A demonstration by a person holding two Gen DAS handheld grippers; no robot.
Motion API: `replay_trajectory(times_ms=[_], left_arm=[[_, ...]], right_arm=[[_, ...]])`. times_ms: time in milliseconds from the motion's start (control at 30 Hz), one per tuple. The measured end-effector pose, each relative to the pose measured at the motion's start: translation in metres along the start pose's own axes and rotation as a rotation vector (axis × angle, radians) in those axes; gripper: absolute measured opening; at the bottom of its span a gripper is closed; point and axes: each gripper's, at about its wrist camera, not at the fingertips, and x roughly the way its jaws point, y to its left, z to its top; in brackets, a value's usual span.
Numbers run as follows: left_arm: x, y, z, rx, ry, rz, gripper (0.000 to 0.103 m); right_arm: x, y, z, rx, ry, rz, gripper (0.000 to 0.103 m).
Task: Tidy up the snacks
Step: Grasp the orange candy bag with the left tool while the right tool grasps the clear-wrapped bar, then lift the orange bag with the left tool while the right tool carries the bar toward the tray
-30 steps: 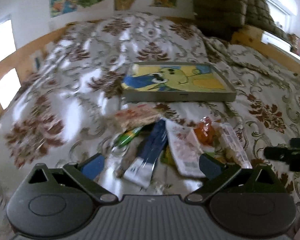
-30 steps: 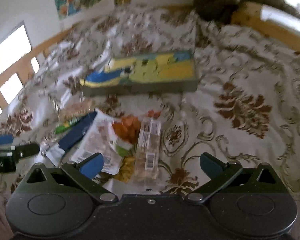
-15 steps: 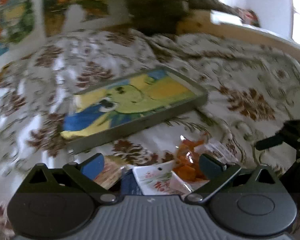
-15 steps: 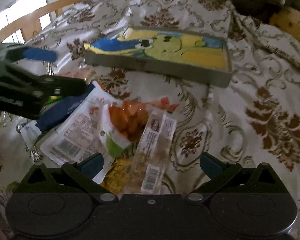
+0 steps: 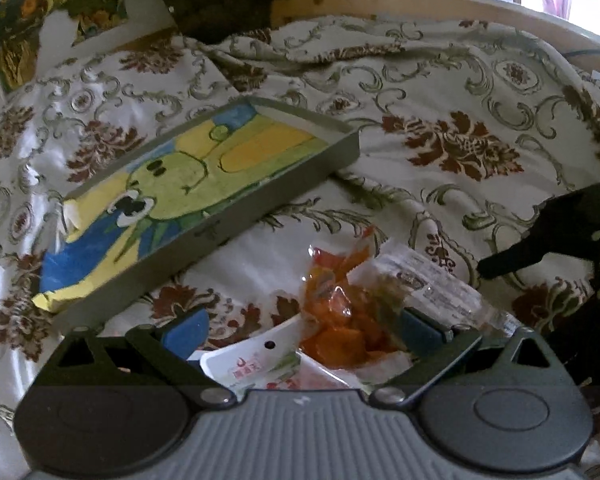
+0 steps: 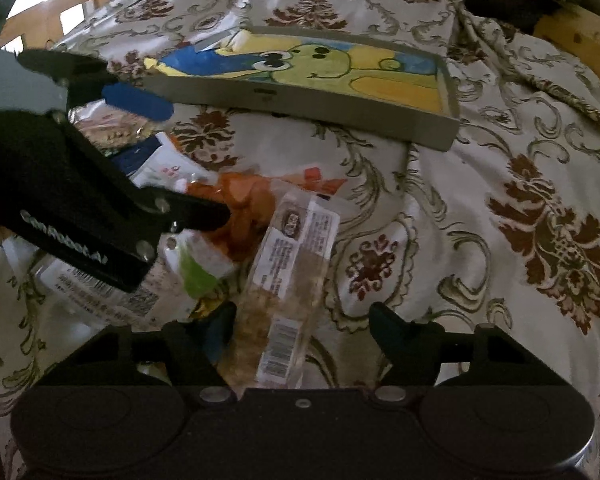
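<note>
Occlusions and cut-offs, both wrist views

Left gripper (image 6: 172,160) covered most of the snack pile in the right wrist view: white pouch (image 6: 100,288) showed only its barcode end, blue packet (image 6: 140,154) just a corner, and the brown packet (image 6: 108,128) behind it was too blurred to identify. Clear cracker pack (image 6: 288,280) had its near end hidden behind the right gripper's (image 6: 304,328) body; label text was too small to read. In the left wrist view the orange snack bag (image 5: 340,312) was half hidden by the gripper body, the right gripper cut off by the right edge, and wall pictures (image 5: 16,36) cropped at the left.
</note>
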Motion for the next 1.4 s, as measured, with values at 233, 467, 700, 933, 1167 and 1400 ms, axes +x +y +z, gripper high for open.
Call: replay_trajectory(times_ms=[233,467,700,933,1167,1400], left_arm=[[0.012,0.001,-0.004,-0.037,0.026,-0.024,0.099],[0.026,-0.002,0.003,-0.096,0.041,-0.067,0.092],[0.043,-0.001,0.007,-0.121,0.093,-0.069,0.074],[0.045,-0.009,0.009,-0.112,0.091,-0.064,0.057],[0.041,-0.011,0.005,-0.200,0.063,-0.012,0.055],[0.028,-0.008,-0.003,-0.291,0.027,0.028,0.055]], right_arm=[[-0.006,-0.002,0.001,0.023,-0.028,-0.022,0.041],[-0.007,-0.009,0.003,0.080,-0.019,-0.005,0.041],[-0.007,-0.012,0.002,0.101,-0.021,-0.012,0.041],[-0.005,-0.015,0.003,0.118,-0.028,-0.004,0.041],[0.005,-0.022,0.007,0.152,-0.023,0.017,0.050],[0.006,-0.016,0.006,0.101,-0.036,0.028,0.039]])
